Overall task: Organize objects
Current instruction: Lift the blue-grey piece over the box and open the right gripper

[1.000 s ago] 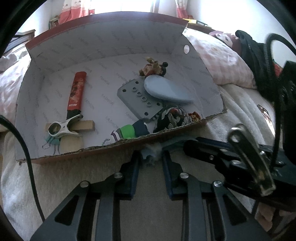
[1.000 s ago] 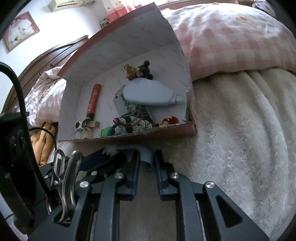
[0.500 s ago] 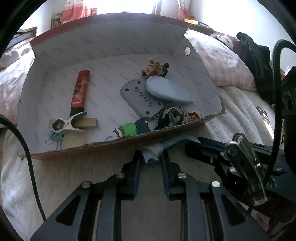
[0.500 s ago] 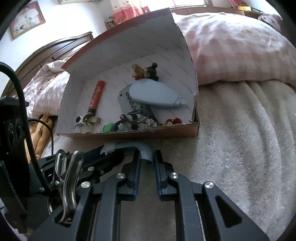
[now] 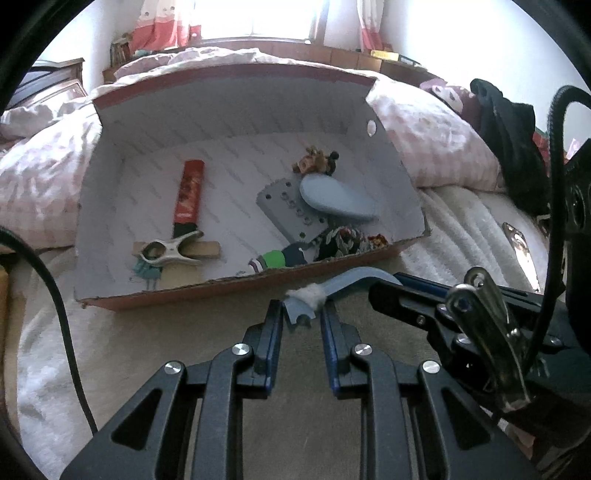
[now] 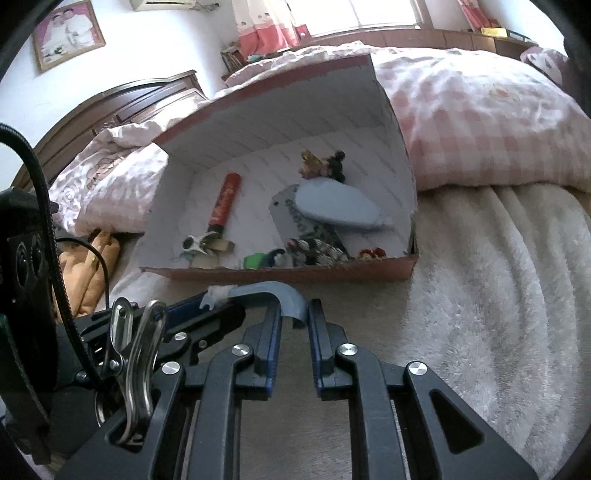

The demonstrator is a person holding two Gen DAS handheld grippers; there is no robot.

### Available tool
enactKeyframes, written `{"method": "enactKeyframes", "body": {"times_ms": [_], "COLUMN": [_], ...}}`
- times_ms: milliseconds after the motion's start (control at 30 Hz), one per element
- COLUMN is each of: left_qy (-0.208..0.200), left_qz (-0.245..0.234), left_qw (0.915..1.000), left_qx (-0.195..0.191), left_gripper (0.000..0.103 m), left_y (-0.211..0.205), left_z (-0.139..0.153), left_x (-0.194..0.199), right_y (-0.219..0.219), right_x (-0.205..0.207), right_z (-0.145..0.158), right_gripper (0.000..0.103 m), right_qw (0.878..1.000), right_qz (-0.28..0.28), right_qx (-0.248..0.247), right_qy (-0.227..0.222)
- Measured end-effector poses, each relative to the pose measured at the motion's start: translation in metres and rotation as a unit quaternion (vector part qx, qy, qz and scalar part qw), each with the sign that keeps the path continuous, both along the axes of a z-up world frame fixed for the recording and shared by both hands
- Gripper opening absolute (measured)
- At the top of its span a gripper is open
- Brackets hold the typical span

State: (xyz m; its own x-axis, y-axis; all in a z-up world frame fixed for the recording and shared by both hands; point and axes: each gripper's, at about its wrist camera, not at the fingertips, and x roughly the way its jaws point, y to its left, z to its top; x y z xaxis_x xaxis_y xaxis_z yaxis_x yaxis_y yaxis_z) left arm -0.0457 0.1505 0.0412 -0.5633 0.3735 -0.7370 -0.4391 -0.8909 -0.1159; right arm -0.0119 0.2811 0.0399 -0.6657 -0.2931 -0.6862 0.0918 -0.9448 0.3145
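Tools, left tool (image 5: 301, 317) and right tool (image 6: 294, 314), are each pinching one end of the blue curved strip (image 5: 351, 278) while we are carrying it just before the box (image 5: 236, 286), which next needs clearing its near wall.

Cardboard box (image 5: 229, 291) on the bed blanket (image 5: 461, 236), tube (image 5: 190, 192) inside left, figurine (image 5: 316, 162) inside right, pillow (image 5: 432, 144) beside it

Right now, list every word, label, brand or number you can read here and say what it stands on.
None can be read.
Red tube in the cardboard box: pale print along it, too blurred.
Box lining: faint repeated grey print in rows, too small.
Framed picture on the wall: no lettering visible.
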Motion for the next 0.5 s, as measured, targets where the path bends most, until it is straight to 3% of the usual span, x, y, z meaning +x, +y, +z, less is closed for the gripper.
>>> {"method": "enactKeyframes", "body": {"times_ms": [233, 500], "left_qy": [0.023, 0.048], "left_qz": [0.012, 0.025], "left_qw": [0.9996, 0.9985], "left_qx": [0.009, 0.011], "left_gripper": [0.020, 0.020], "left_y": [-0.011, -0.019], "left_z": [0.020, 0.035], "left_x": [-0.002, -0.032], "right_y": [-0.012, -0.019], "right_x": [-0.005, -0.038], "right_z": [0.019, 0.033], "right_gripper": [0.016, 0.016], "right_qw": [1.000, 0.999], "right_qz": [0.010, 0.016], "right_qx": [0.007, 0.004], "right_qy": [0.025, 0.049]}}
